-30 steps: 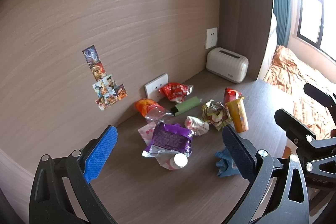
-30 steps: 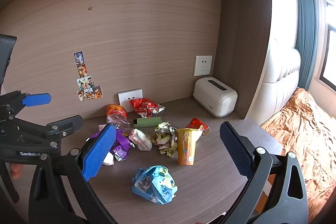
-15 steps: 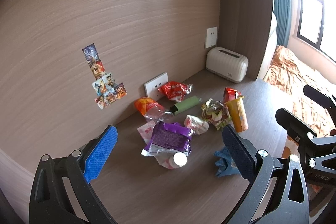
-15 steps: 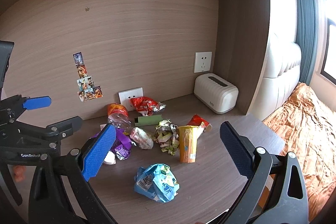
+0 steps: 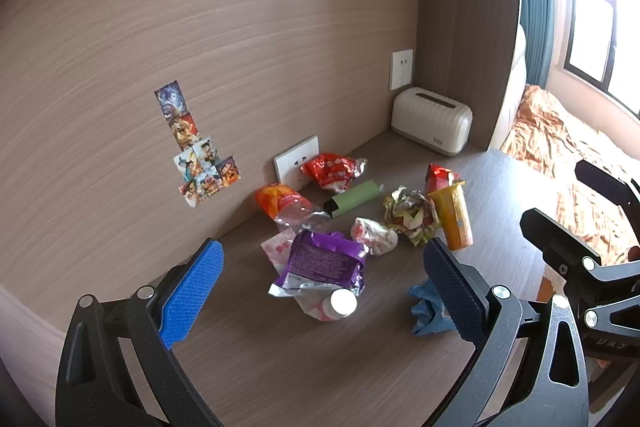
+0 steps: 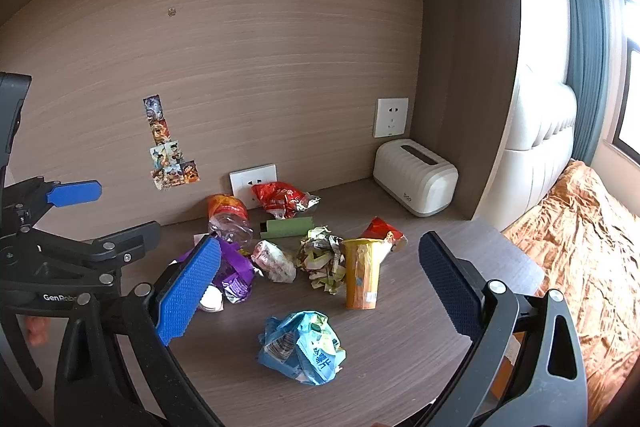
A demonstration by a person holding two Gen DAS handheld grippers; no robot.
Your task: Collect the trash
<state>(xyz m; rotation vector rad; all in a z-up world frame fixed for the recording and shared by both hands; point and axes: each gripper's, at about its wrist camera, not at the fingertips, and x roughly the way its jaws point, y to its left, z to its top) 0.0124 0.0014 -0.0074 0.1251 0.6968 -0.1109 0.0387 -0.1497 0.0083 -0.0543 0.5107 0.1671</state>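
Both tools hang above the near edge of the table (image 6: 400, 367), fingers spread wide and holding nothing: the left tool (image 5: 320, 287) over the purple side of the trash, the right tool (image 6: 320, 279) further right.

Taking the orange cup (image 6: 362, 273) as the landmark: nearest the tools, in front of the cup and a little left, lies a crumpled blue bag (image 6: 302, 347), apart from the rest. In the left wrist view the left tool's right finger (image 5: 452, 291) covers part of that bag. Left of the cup, touching it or nearly so, is a wad of green-and-white paper (image 6: 322, 259), then a small white wrapper (image 6: 276, 261), then a purple bag (image 5: 324, 261) lying over a bottle with a white cap (image 5: 342, 301). In the right wrist view the right tool's left finger (image 6: 188, 291) hides part of the purple bag.

Just behind the cup to the right sits a red wrapper (image 6: 382, 227). Behind the cup to the left lie a green tube (image 6: 286, 227), a clear bottle with an orange label (image 6: 228, 215) and a red foil bag (image 6: 282, 199) next to a wall socket (image 6: 252, 181).

Farthest back, right of the cup in the corner, stands a white ribbed box (image 6: 414, 177) under a second socket (image 6: 391, 117). Picture cards (image 6: 168, 151) are stuck on the wall far to the left. Beyond the table's right edge is a bed with an orange cover (image 6: 580, 247).
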